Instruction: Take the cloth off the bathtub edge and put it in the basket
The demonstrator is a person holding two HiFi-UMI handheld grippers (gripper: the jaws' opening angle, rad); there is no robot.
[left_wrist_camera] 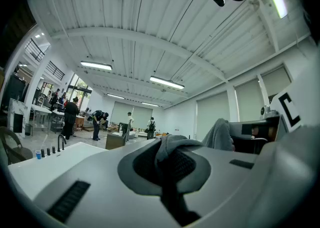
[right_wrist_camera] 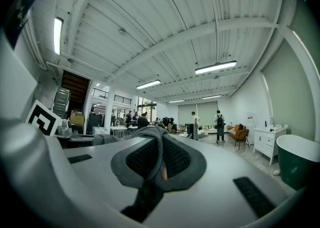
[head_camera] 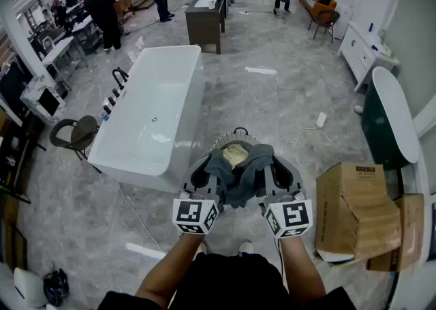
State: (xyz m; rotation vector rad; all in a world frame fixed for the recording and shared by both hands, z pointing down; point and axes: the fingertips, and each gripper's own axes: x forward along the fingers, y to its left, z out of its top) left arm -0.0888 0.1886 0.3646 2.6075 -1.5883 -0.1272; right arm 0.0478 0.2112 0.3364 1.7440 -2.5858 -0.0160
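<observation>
Nearby, the white bathtub point(head_camera: 194, 97) stood just left of the basket point(head_camera: 225, 140), with a black faucet point(head_camera: 120, 75) on its outer rim and a round chair point(head_camera: 78, 135) beside it. A cardboard box point(head_camera: 354, 210) sat on the floor at the right, with a dark green tub point(head_camera: 375, 131) behind it, and people worked far across the room.

Both forearms reached forward side by side, the grippers level. The left gripper point(head_camera: 203, 176) point(left_wrist_camera: 172, 164) and the right gripper point(head_camera: 276, 174) point(right_wrist_camera: 159, 159) were each clamped on the grey cloth point(head_camera: 238, 176) point(left_wrist_camera: 172, 144) point(right_wrist_camera: 150, 134), which hung bunched between them, clear of the bathtub and in front of the basket's near side.

The cloth and grippers covered most of the basket, leaving only its far rim and a pale yellowish lump point(head_camera: 235, 154) inside. Whether the cloth touched the basket could not be told.
</observation>
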